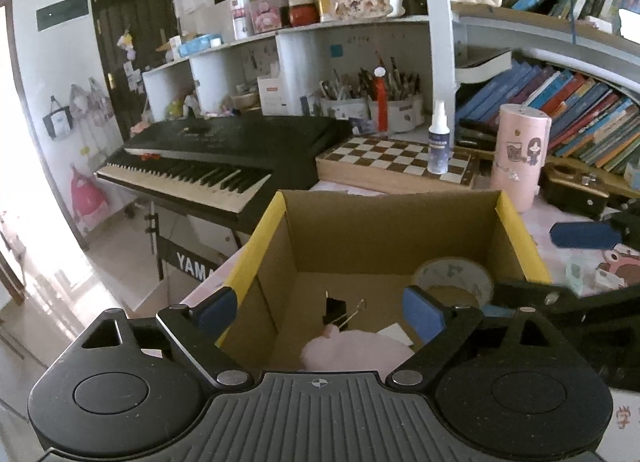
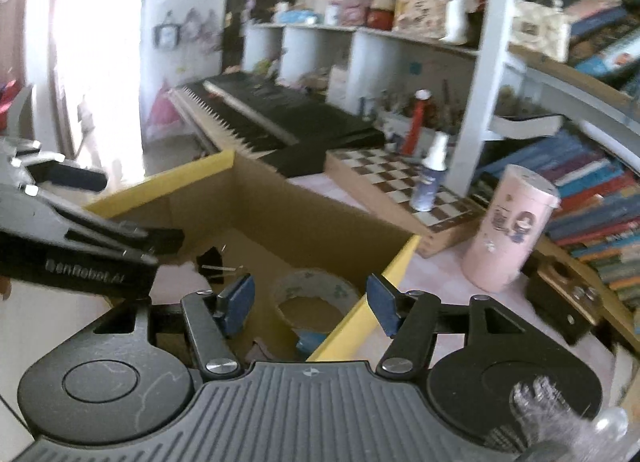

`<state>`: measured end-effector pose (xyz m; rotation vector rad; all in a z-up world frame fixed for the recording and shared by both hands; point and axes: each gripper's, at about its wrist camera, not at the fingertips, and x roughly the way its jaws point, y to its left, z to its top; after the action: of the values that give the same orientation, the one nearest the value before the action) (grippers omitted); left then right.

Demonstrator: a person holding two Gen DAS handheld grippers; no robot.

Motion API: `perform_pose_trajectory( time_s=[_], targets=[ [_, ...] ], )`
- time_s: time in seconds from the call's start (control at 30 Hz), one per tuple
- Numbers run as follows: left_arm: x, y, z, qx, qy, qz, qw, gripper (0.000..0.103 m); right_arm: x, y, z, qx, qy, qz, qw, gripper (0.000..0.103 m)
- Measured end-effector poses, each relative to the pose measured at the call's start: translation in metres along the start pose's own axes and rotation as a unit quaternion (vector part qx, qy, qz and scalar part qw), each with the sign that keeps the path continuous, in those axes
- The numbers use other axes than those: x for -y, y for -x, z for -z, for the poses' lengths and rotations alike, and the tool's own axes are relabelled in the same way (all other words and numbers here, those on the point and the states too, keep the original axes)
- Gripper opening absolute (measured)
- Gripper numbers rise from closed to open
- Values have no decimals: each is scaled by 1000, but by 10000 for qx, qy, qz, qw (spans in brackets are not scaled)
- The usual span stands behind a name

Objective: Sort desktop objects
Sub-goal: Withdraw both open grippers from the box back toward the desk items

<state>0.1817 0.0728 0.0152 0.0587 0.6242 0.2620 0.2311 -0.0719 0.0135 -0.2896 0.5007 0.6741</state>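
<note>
Both grippers hung over the open cardboard box (image 1: pixel 384 230), the one with yellow-taped rims, sitting on the pink desk mat (image 2: pixel 436 274). Left gripper (image 1: pixel 320 312) stood wide open with nothing between its blue pads, one pad outside the box's left wall and the other inside. Right gripper (image 2: pixel 310 300) also stood apart and empty, straddling the box's right yellow rim.

Sorted items were already in the box: a roll of patterned tape (image 1: pixel 454 276) lay flat near the right wall, a black binder clip (image 1: pixel 336 310) sat mid-floor with its wire handles out, a soft pink item (image 1: pixel 352 354) lay at the near edge, and a small white card (image 1: pixel 394 332) beside it. I couldn't tell what the pink thing was.

Risks from here:
- Each gripper had a finger on either side of a box wall. Pulling sideways rather than up would probably hook the rim and drag or tip the light box.
- In the right wrist view the left gripper's arm crossed close at the left, so the two tools could knock each other if both withdrew at once.
- The right view was motion-blurred, so that hand was likely moving fast. The pink cylindrical canister (image 2: pixel 508 230) stood upright just beside the box, with the spray bottle (image 2: pixel 430 178) on the chessboard (image 2: pixel 384 178) behind it. A careless swing right could topple either one.
- The desk was cluttered to the right, so the next pick looked cramped.
</note>
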Motion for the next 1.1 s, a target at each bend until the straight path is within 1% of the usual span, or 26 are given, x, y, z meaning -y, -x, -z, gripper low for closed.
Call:
perform_pose_trajectory(
  time_s=[0.27,0.43,0.5,0.57,0.8,1.1],
  targets=[
    [-5,26,16,175,-60,174,9997,93,-7,36,11,244,-512,525,9970,62],
    [-13,44,30,236,-50,192,9995,94,-17,56,23,262,-911,758,9926,65],
    [-16,51,35,250,-29,200,9995,96,-23,64,29,241,-1008,844,9910,69],
    [-19,58,41,253,-20,216,9994,96,-29,72,35,212,-1070,928,9897,69],
    [-24,83,57,296,-46,326,9990,96,-50,99,55,115,-1290,1097,9855,73],
    [-24,110,77,314,-243,537,9978,96,-77,127,78,41,-1571,1244,9797,73]
  ],
)
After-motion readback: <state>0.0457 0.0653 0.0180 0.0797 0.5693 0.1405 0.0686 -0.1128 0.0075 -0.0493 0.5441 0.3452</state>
